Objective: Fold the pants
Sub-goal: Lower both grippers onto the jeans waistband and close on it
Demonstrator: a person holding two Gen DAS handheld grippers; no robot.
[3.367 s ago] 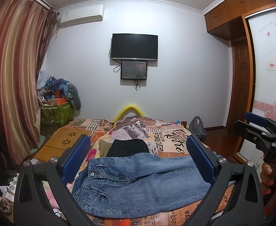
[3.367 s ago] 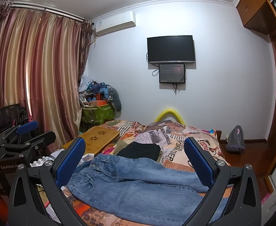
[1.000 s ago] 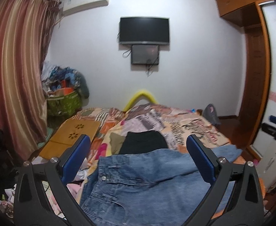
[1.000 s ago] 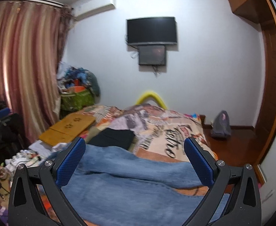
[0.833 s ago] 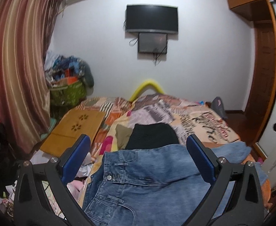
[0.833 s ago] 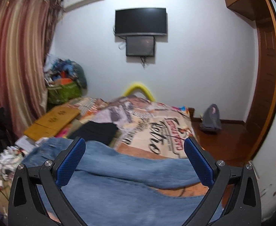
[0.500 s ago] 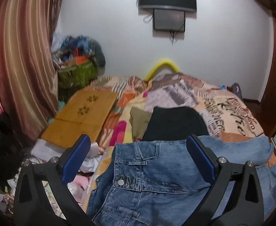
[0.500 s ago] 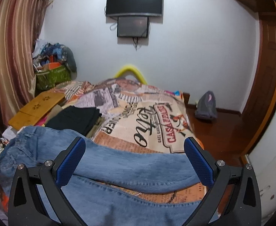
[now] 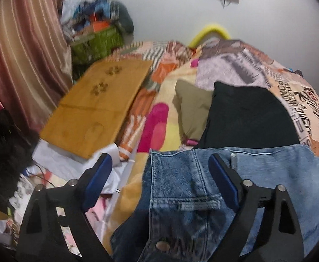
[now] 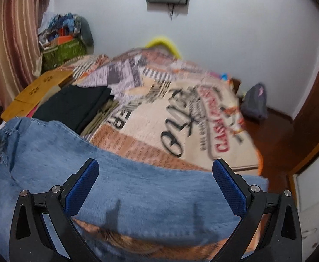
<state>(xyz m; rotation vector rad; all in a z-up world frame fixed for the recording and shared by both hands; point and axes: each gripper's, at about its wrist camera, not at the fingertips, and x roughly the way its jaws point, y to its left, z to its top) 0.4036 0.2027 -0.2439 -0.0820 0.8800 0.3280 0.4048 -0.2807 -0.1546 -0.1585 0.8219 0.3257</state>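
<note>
Blue denim jeans (image 9: 181, 187) lie spread across the near edge of the bed, waistband to the left. My left gripper (image 9: 159, 179) is open and empty, its fingers straddling the waistband corner just above it. In the right wrist view the jeans' upper leg (image 10: 137, 187) runs across the frame. My right gripper (image 10: 155, 181) is open and empty, just above that leg near its hem end.
The bed has a printed quilt (image 10: 181, 113). Folded black (image 9: 246, 120) and olive (image 9: 192, 107) garments lie behind the jeans. A wooden lap table (image 9: 94, 107) lies at the bed's left. A striped curtain (image 9: 17, 54), a green basket (image 9: 96, 43) and wooden floor (image 10: 275, 135) surround it.
Both grippers have tilted down and moved closer to the jeans. The left now frames the waistband corner, the right the leg. Both stay open.
</note>
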